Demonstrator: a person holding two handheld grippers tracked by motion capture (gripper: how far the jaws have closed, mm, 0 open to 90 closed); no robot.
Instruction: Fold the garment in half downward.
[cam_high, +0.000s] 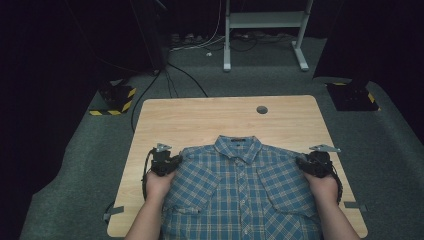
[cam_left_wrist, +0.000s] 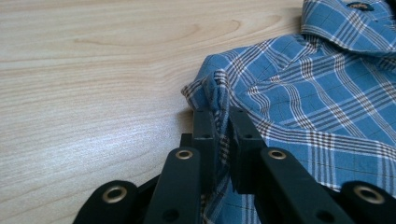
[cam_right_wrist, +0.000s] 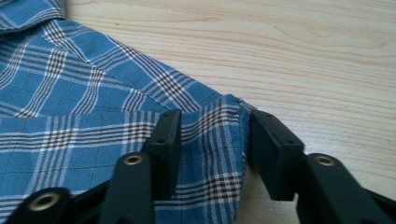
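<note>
At centre left of the high view, the left gripper (cam_high: 173, 161) pinches the blue plaid cotton shirt's (cam_high: 240, 190) shoulder. At centre right, the right gripper (cam_high: 304, 162) stands released, its jaws apart around the other shoulder fold.

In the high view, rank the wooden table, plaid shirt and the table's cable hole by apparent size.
1. wooden table
2. plaid shirt, which runs off the bottom edge, so its full extent is unsure
3. cable hole

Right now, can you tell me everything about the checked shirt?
The blue plaid shirt lies flat, front up, buttoned, collar pointing away, on the wooden table. It looks like woven cotton with white and brown lines, and has chest pockets. The left tool pinches one shoulder corner; the right tool straddles the other shoulder, jaws apart.
</note>
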